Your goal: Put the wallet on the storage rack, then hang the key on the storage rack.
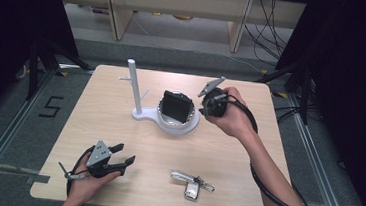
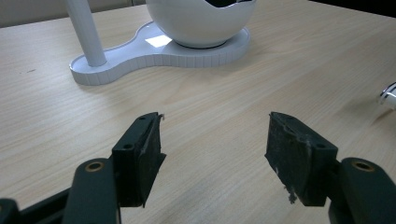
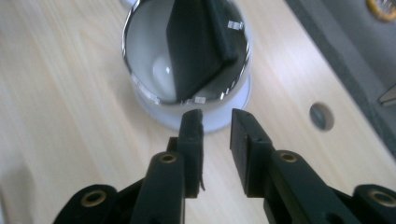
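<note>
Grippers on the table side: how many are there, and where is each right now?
2. The left gripper sits low near the table's front-left edge, jaws wide open. The right gripper is raised beside the white bowl, jaws slightly apart, empty.

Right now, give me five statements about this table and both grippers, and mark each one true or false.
1. The left gripper has its jaws spread wide and holds nothing. True.
2. The black wallet lies flat on the table beside the keys. False: it stands inside the white bowl of the stand.
3. The keys lie near the table's front edge, apart from both grippers. True.
4. The right gripper is clamped on the white post. False: it hovers by the bowl's rim, jaws slightly parted, gripping nothing.
5. The post and bowl share one white base. True.
</note>
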The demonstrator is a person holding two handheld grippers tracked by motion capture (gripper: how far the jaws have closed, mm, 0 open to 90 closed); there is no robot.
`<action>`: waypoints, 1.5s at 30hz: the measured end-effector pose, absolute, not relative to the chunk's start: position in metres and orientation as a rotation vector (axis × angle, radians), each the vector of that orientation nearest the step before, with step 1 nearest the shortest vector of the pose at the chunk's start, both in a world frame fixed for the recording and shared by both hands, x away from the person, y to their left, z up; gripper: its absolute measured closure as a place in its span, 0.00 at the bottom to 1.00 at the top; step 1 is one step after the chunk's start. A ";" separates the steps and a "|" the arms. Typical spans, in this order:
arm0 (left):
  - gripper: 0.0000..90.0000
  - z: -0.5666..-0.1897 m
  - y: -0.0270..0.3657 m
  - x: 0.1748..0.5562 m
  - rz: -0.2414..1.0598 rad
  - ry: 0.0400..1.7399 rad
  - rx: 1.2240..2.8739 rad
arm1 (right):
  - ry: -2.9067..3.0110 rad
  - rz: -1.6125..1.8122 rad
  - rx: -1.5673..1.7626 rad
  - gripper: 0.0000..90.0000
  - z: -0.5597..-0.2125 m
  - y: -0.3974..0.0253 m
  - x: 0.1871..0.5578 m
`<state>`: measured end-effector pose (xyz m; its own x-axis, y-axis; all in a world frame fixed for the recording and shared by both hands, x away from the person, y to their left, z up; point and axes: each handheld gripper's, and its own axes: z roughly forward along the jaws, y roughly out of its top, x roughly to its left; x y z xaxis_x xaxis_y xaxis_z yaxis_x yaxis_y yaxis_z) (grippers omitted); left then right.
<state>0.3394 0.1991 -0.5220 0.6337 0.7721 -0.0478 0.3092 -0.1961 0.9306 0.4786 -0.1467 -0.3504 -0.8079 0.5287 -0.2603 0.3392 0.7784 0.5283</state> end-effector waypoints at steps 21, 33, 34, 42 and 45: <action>0.47 -0.521 0.191 0.339 0.538 0.849 1.785 | 2.677 0.586 0.864 0.97 -0.394 -0.215 0.438; 0.47 -0.520 0.192 0.337 0.545 0.841 1.784 | 2.707 0.567 0.861 0.96 -0.403 -0.213 0.431; 0.47 -0.519 0.192 0.337 0.540 0.837 1.786 | 2.711 0.558 0.860 0.96 -0.403 -0.213 0.429; 0.47 -0.519 0.191 0.337 0.542 0.842 1.790 | 2.801 0.510 0.840 1.00 -0.418 -0.214 0.414; 0.47 -0.519 0.190 0.337 0.543 0.843 1.789 | 2.833 0.474 0.858 1.00 -0.427 -0.215 0.404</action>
